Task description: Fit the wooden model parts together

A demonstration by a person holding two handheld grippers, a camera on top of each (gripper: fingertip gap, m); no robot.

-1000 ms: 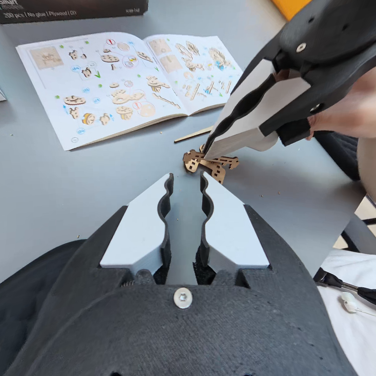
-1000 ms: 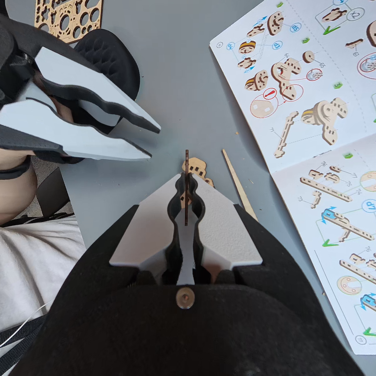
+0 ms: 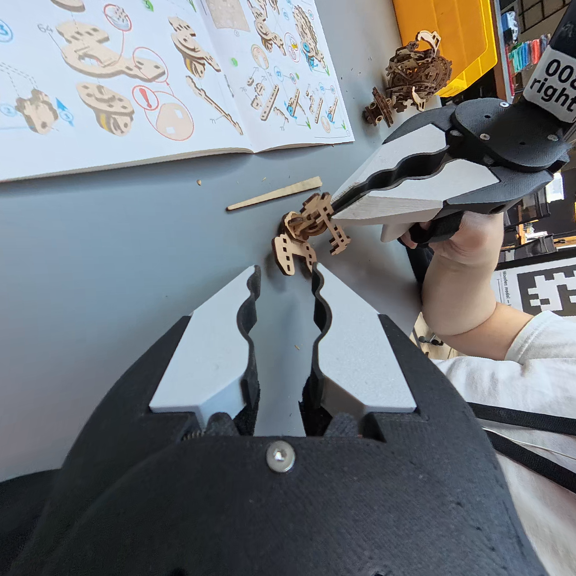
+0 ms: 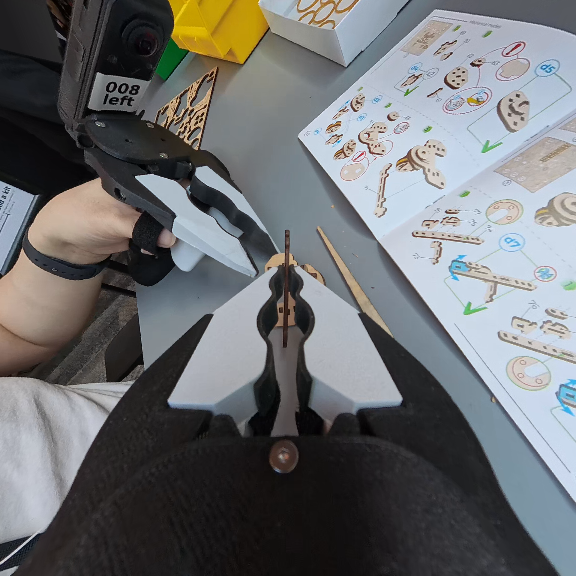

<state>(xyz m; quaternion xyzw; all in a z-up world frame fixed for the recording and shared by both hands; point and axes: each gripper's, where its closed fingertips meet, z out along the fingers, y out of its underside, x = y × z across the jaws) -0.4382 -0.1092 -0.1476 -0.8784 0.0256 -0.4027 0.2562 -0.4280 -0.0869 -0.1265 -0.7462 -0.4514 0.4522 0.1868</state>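
My right gripper (image 4: 285, 274) pinches a thin notched wooden strip (image 4: 285, 290) edge-on, touching the small wooden assembly (image 3: 296, 246) on the grey table (image 3: 124, 249). My left gripper (image 3: 285, 274) sits agape, empty, just beside it.

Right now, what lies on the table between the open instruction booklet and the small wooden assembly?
A thin wooden stick lies there, flat on the grey table, with a few wood crumbs. Both views show it; the booklet and wooden assembly flank it in the left wrist view.

A hobby workshop or lab: grey tabletop (image 3: 93, 249), open manual (image 4: 467, 156), yellow bins (image 4: 218, 28), cut plywood sheet (image 4: 190, 106), finished wooden model (image 3: 411, 71).
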